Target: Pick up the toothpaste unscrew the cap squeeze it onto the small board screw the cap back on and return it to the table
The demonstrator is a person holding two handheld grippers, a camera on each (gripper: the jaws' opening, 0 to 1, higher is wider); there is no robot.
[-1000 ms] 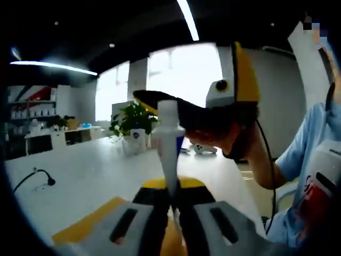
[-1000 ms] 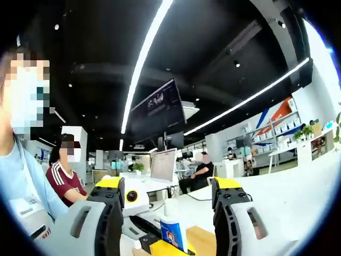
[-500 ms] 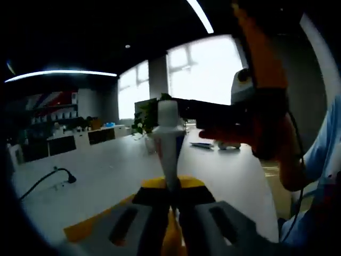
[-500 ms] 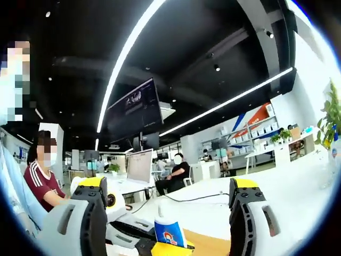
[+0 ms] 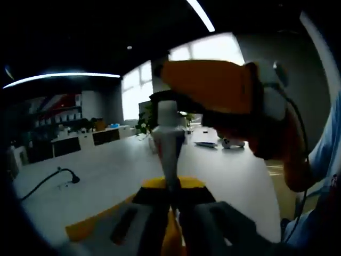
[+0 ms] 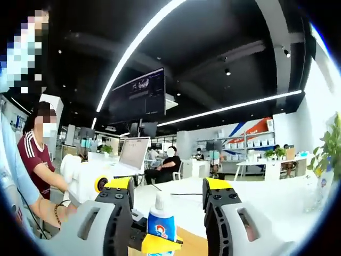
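The toothpaste tube (image 5: 169, 154) stands upright, white with a blue and red label, and my left gripper (image 5: 173, 200) is shut on its lower end. Its white cap (image 5: 168, 109) points up. My right gripper (image 5: 176, 98) reaches in from the right at cap height, held by a hand. In the right gripper view the tube (image 6: 160, 226) and cap (image 6: 161, 200) stand between my right gripper's (image 6: 168, 186) jaws, which are open with a gap on each side of the cap. The small board (image 6: 194, 242) lies under the tube, and its yellow-brown edge (image 5: 90, 224) lies on the table.
A long white table (image 5: 106, 176) carries a black cable (image 5: 53, 178) and a potted plant (image 5: 145, 125). More white desks (image 6: 266, 197) hold a laptop (image 6: 133, 154), with people seated behind them. A person's sleeve (image 5: 325, 160) is close on the right.
My right gripper has come in over the tube's cap, and its jaws have narrowed around it. The left gripper still holds the tube upright.
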